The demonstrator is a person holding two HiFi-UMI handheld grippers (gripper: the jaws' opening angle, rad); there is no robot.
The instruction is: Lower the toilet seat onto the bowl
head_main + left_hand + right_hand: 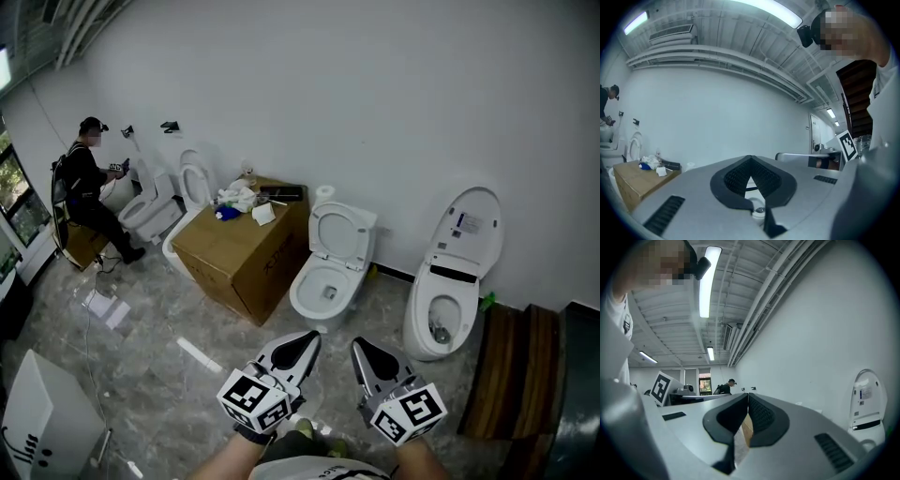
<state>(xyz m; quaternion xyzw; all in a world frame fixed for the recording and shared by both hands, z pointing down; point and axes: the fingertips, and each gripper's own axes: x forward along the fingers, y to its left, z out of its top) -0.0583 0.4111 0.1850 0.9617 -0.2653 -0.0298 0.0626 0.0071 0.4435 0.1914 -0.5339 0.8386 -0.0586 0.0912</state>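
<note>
A white toilet [323,286] stands against the wall just ahead of me, its seat and lid [341,232] raised upright against the tank. My left gripper [310,337] and right gripper [360,346] are held side by side low in the head view, well short of the bowl and touching nothing. Both are shut with nothing between the jaws. The left gripper [750,158] points up at the wall and ceiling in its own view. The right gripper [747,395] does the same, and the toilet seat is not seen in either gripper view.
A second toilet [448,298] with its lid [469,225] up stands to the right. A cardboard box [246,247] with clutter on top sits left of the middle toilet. Wooden slats [511,370] lie far right. A person [89,187] crouches by more toilets far left.
</note>
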